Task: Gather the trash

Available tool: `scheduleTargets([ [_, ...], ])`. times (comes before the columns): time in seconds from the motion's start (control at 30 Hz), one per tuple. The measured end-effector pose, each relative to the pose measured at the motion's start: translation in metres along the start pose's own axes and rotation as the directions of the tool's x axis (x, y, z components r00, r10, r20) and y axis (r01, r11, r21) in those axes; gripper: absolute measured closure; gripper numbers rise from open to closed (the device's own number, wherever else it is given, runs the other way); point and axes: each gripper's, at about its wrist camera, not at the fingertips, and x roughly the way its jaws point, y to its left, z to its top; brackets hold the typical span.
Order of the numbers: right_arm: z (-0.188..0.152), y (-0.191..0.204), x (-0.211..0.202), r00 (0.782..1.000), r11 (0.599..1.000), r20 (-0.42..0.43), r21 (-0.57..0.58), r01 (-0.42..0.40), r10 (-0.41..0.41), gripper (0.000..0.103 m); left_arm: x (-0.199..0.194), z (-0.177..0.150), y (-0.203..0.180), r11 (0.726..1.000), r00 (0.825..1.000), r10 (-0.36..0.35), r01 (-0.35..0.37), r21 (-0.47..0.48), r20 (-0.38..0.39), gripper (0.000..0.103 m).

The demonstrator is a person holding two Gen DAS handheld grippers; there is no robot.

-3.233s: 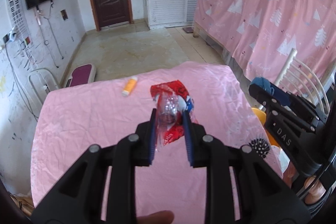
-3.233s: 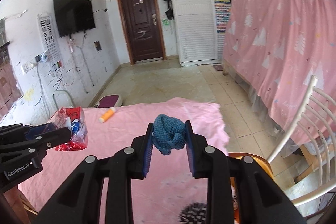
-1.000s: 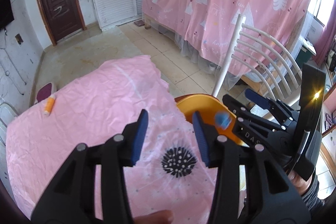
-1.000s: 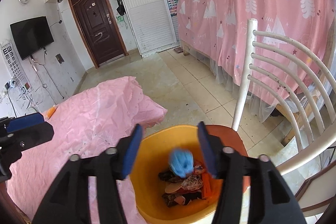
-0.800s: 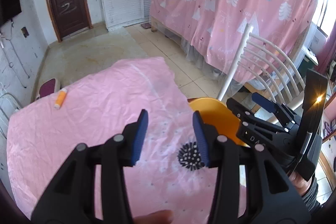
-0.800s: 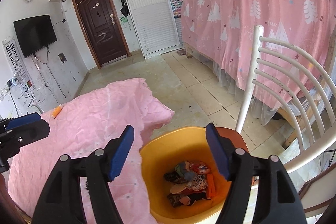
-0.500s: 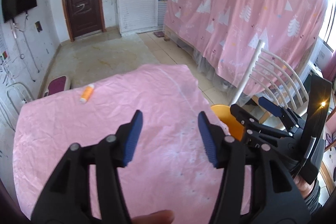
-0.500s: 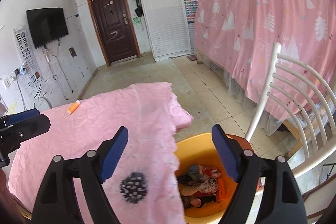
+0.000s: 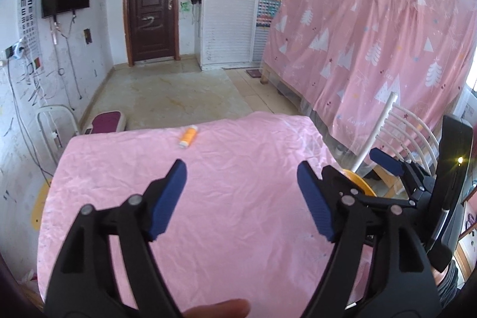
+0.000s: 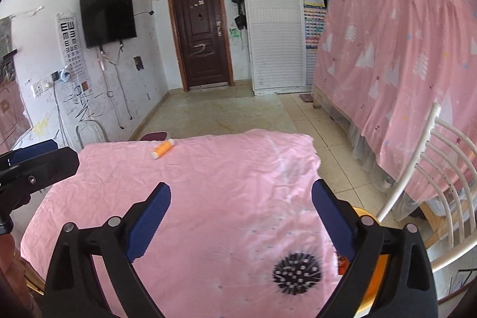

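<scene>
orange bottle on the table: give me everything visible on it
The orange bottle is small and cylindrical, plastic by the look, with a white cap at the end nearer the cameras. It lies on its side, angled, near the far edge of the pink tablecloth, alone on the wrinkled fabric. Nothing else touches it; both tools are well short of it. Any label is too blurred to read.

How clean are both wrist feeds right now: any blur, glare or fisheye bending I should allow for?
Left wrist: daylight, slightly soft; the orange bottle looks blurred, a small light glares at right, walls bow. Right wrist: sharper, evenly lit; black corners, and the white chair curves near the edge.
</scene>
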Motion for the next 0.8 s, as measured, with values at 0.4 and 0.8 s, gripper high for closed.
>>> scheduleTargets([
  [0.4, 0.006, 0.063, 0.0, 0.999, 0.993, -0.005, -0.104, -0.048, 0.048, 0.016, -0.034, -0.011, 0.049, 0.995, 0.996, 0.061, -0.056, -0.081, 0.068, 0.022],
  [0.8, 0.006, 0.101, 0.0, 0.998, 0.985, 0.001, -0.157, -0.069, 0.07, 0.016, -0.05, -0.019, 0.084, 0.986, 0.99, 0.11, -0.098, -0.138, 0.087, 0.021],
])
